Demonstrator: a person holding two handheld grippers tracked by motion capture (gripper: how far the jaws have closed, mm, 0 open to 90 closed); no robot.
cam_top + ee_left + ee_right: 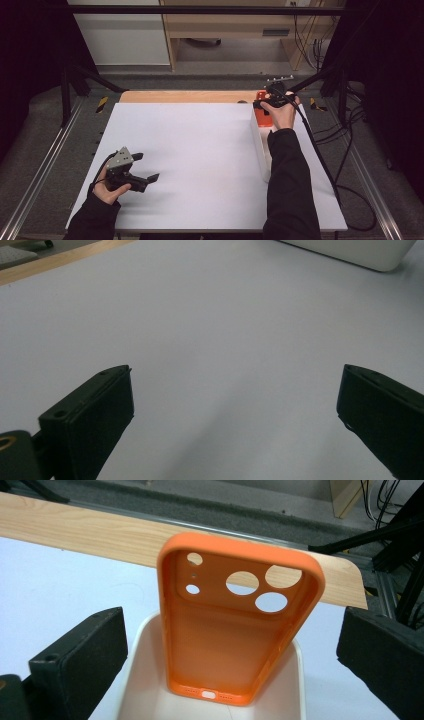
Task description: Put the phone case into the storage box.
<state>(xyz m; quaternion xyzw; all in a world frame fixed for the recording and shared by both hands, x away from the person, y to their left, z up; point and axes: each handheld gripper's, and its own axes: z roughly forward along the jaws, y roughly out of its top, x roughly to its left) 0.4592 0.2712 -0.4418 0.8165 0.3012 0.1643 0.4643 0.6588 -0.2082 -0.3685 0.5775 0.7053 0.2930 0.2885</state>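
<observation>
An orange phone case stands on its short bottom edge inside the far end of a long white tray, leaning back so that its hollow inner face and its camera cutouts look toward the right gripper. In the right gripper view that claw is released: its two black jaws stand wide apart, one on each side of the case, with clear gaps between each pad and the case's orange rim, so nothing presses on it. The case sits between the jaws and slightly ahead of them, its lower edge resting on the tray floor and its top rising above the tray wall. In the high view the right gripper hovers at the far right of the white table, right over the far end of the tray, and the case shows as an orange patch just under the hand. The tray runs along the right side of the table, partly covered by the dark sleeve. The left gripper rests low at the near left of the table, well apart from the tray; in its own view the left gripper is also released, its jaws spread wide over bare white surface with nothing between them.
</observation>
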